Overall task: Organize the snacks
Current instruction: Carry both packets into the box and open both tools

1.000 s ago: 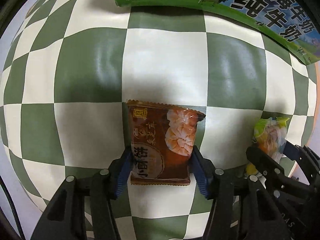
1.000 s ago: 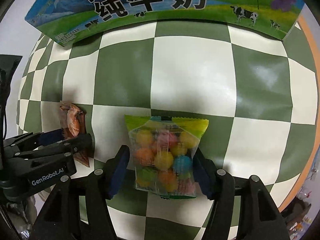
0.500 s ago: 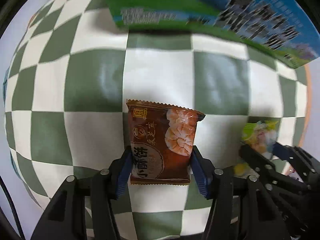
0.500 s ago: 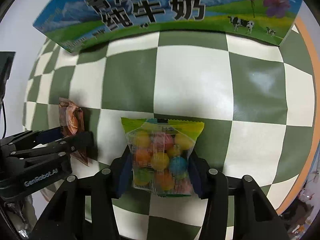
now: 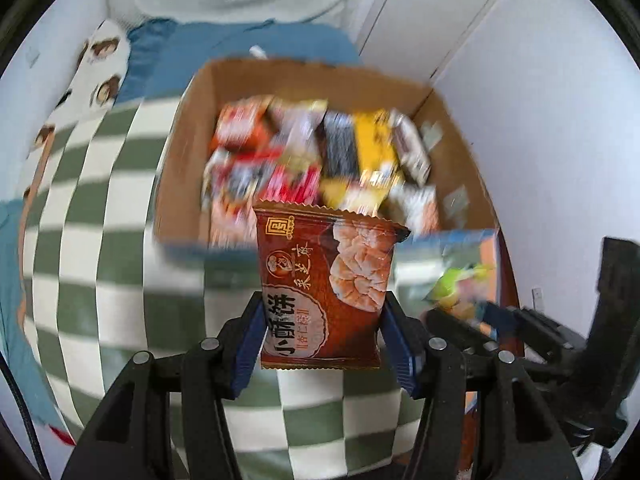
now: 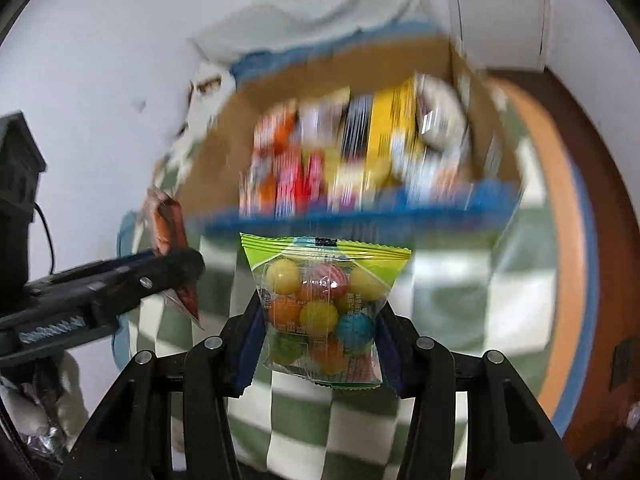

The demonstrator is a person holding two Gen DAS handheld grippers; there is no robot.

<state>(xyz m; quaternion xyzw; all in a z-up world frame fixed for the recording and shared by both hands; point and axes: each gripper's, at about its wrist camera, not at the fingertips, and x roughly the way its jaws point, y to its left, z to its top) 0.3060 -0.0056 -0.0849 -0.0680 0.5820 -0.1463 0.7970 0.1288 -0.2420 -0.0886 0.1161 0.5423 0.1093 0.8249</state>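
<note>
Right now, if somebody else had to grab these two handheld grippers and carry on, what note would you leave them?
Left gripper: fingers shut on the brown biscuit packet, held in the air.
Right gripper: fingers shut on the clear bag of coloured candy balls, also held in the air.
The cardboard box lies just ahead of both, open on the checkered cloth, with many packets inside; the view is too blurred to tell them apart.
Done: both snacks are picked up and carried to the box.
Left: reach over the near rim, release each packet inside, then look for any snacks outside the box.
</note>
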